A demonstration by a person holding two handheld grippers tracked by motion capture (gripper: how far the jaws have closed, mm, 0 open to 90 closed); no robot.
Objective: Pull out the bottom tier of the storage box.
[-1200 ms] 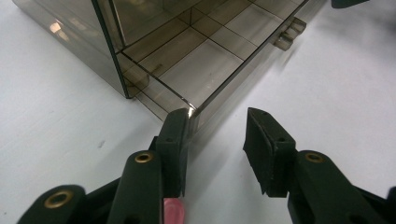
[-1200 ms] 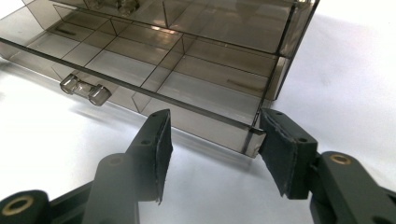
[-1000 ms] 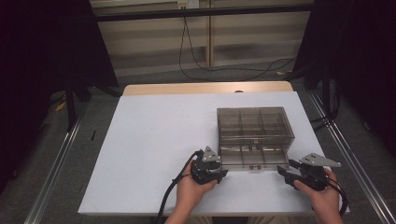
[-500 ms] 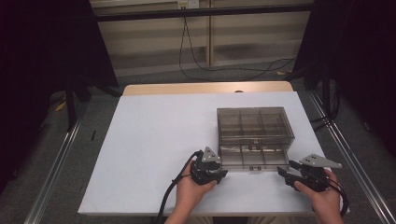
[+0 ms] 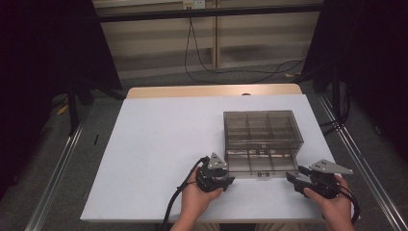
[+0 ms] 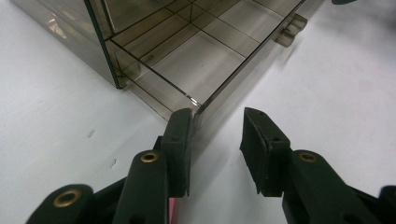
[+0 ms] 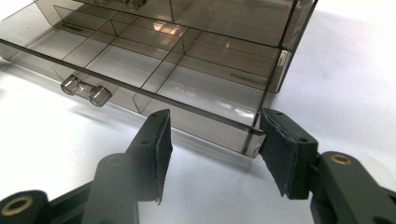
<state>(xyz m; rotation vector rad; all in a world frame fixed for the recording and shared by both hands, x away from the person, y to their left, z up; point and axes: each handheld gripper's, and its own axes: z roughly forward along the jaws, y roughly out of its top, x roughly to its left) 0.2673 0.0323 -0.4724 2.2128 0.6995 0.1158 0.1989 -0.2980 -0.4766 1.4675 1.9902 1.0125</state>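
Looking down from the high view, a smoke-tinted clear plastic drawer box (image 5: 262, 134) sits on the right half of the white counter (image 5: 159, 144), its lower drawer (image 5: 257, 163) pulled out toward the person. The left hand-held gripper (image 5: 226, 175) rests at the drawer's front left corner, and the right hand-held gripper (image 5: 296, 180) lies just off the front right corner. From here the jaw gaps are too small to judge. No label or writing can be read on the box or on either tool. Dark curtains hide the room's sides, and cables run along the floor beyond the counter.

In the left gripper view, the jaws stand apart, released. One pad (image 6: 180, 140) touches the drawer's corner (image 6: 198, 105), the other pad (image 6: 257, 144) stands free over bare counter (image 6: 327, 84). The drawer's empty compartments show through the tinted wall, and its small clear pull knob (image 6: 290, 30) sits far up the front. The box's top is cut off by the frame edge.

In the right gripper view, the jaws are also parted, not clenched. The drawer's other front corner (image 7: 250, 137) lies between them: the right pad (image 7: 280, 149) is just beside it, whether touching I cannot tell, while the left pad (image 7: 159, 149) stands clear of the front wall. A clear double knob (image 7: 86, 91) shows on the drawer front.
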